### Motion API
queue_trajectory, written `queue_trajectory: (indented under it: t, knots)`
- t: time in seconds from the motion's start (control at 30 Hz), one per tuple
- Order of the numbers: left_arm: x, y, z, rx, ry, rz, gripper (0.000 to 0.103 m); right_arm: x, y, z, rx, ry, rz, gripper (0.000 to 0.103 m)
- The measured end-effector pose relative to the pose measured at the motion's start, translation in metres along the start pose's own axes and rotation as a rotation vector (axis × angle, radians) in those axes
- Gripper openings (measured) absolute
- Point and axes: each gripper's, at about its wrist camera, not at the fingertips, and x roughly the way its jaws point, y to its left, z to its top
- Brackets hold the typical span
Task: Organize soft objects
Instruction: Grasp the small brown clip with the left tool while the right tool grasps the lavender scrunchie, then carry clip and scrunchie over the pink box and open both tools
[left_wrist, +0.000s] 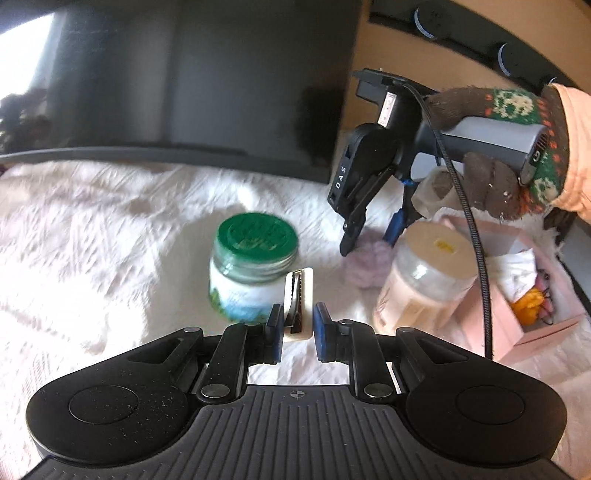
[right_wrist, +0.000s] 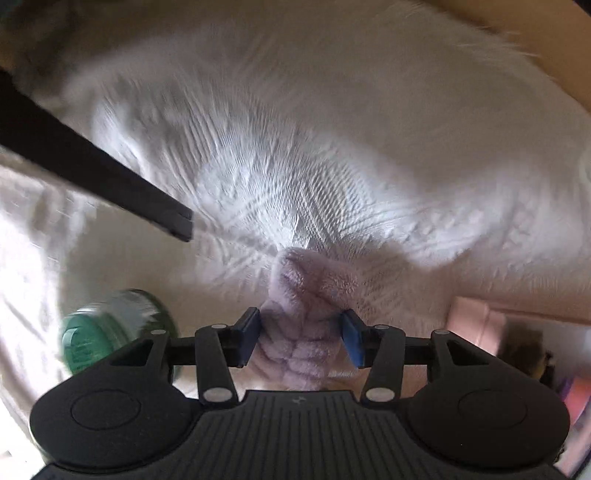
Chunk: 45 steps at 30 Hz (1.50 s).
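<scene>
Over white cloth (right_wrist: 332, 166): R tool (right_wrist: 300, 338) open astride lilac scrunchie (right_wrist: 314, 295); L tool (left_wrist: 298, 325) clamps hair clip (left_wrist: 297, 295).

Only legible marking: white letters "DAS" running down the black housing of the right gripper (left_wrist: 369, 236); jar labels too blurred.

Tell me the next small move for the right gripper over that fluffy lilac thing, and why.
Probably close the right gripper on the lilac fluffy piece. It points down at the white cloth with the piece between its blue pads, which seem not to press it yet. The pink box, already holding soft items, sits close by, a likely place for it. The left gripper is busy holding a cream hair clip.
</scene>
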Motion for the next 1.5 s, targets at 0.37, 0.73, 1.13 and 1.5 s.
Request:
queue_trajectory:
  t: [0.37,0.73,1.13,1.5]
  knots:
    - [0.01,0.007,-0.002,-0.01,0.048,-0.015,0.02,-0.036,-0.024,-0.028,0.032,-0.127,0.159,0.023]
    - [-0.032,0.006,0.07,0.071,-0.145,-0.049,0.02,-0.186,-0.047,-0.146,-0.149,-0.644,0.246,0.023]
    - [-0.018,-0.013,0.093,0.098,-0.118,-0.195,0.02,-0.216,-0.104,-0.21,0.005,-0.778,0.164,0.023]
    - [0.001,-0.087,0.084,0.136,-0.08,-0.405,0.02,-0.196,-0.161,-0.244,0.122,-0.749,0.076,0.024]
